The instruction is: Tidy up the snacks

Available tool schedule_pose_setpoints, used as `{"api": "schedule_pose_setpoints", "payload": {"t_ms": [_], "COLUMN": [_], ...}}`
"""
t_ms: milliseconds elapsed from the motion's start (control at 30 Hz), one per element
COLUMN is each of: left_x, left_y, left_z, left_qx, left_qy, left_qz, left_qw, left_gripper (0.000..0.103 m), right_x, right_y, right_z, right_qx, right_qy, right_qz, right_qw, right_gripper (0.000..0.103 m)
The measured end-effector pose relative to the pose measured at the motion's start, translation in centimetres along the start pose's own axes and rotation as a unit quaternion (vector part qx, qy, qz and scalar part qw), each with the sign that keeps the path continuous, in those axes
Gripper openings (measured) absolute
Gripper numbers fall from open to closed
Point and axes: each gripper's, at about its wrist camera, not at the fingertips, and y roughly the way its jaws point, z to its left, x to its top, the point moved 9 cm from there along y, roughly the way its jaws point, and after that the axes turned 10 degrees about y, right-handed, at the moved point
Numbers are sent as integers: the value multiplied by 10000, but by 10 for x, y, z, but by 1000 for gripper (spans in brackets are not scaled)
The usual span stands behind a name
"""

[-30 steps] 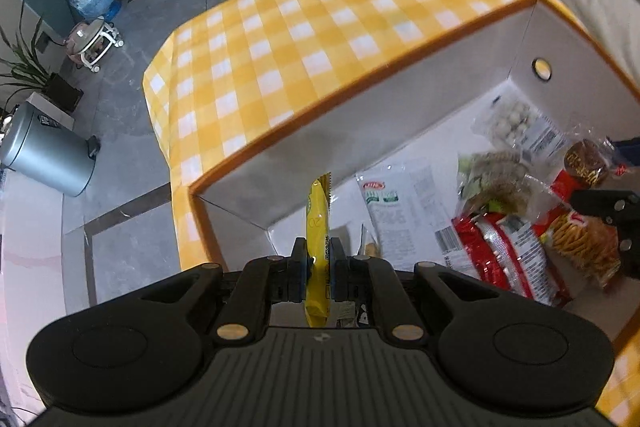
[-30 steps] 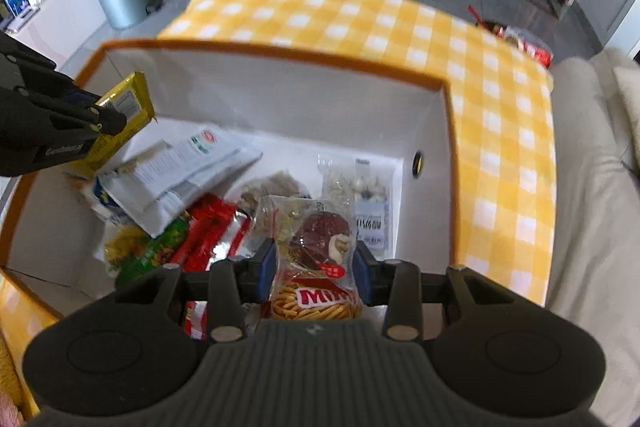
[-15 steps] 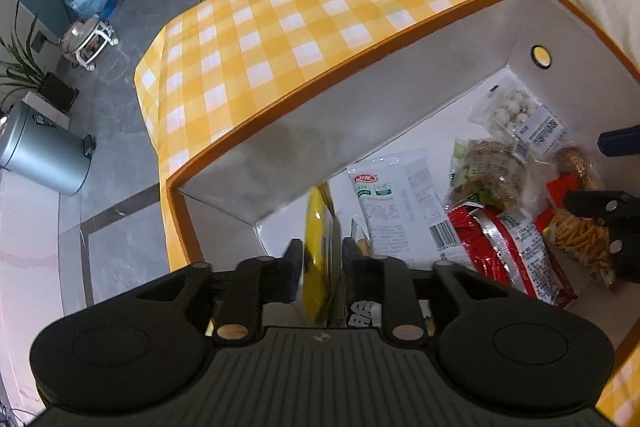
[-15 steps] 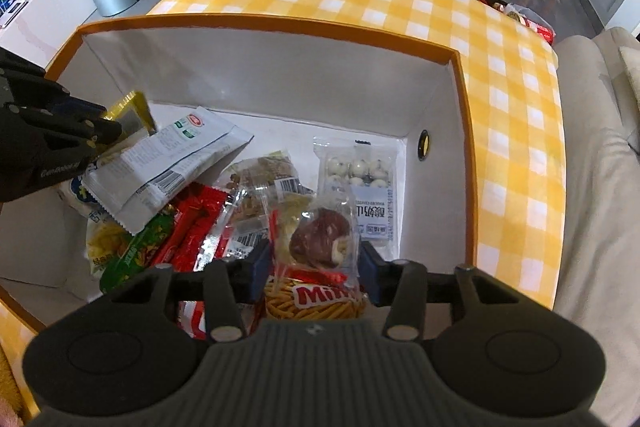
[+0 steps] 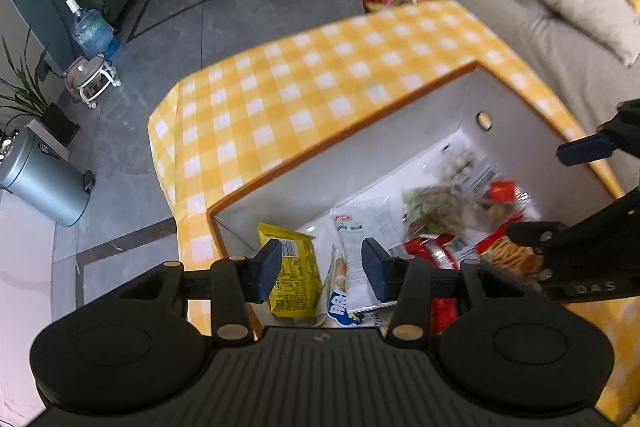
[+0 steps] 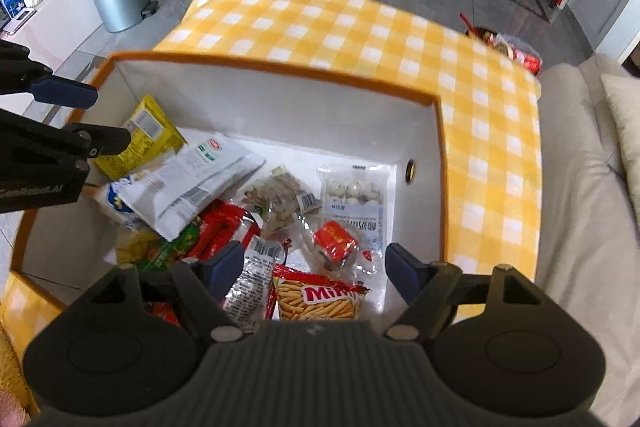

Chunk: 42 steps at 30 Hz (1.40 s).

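While both tools hover above the white box (image 6: 256, 107) with its orange rim, the left gripper (image 5: 320, 263) has its fingers spread wide with nothing between them, and the right gripper (image 6: 316, 267) is likewise wide and empty. From the left wrist view, the yellow snack packet (image 5: 292, 271) lies in the box's corner at about 7 o'clock, leaning on the wall as far as the blur allows, just beside a white packet (image 5: 356, 251). From the right wrist view, a packet of stick snacks (image 6: 320, 299) lies at 6 o'clock, a clear pack with a red label (image 6: 336, 247) just above it, and a tray of white balls (image 6: 352, 191) towards 1 o'clock. Around the box spreads a yellow checked cloth (image 6: 320, 27).
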Motion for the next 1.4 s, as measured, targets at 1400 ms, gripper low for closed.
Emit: {"api": "schedule_pose_setpoints", "payload": {"t_ms": [1400], "left_x": [-92], "left_y": [-160], "left_z": [-41], "left_qx": [1051], "left_qy": [-1669], "left_qz": [-1871], "left_qw": [9623], "left_gripper": [94], "right_x": [-117], "right_y": [-188], "right_z": [31], "right_qx": [-109], "right_qy": [780], "right_qz": [-2431], "right_qw": [9668], "right_gripper": [99]}}
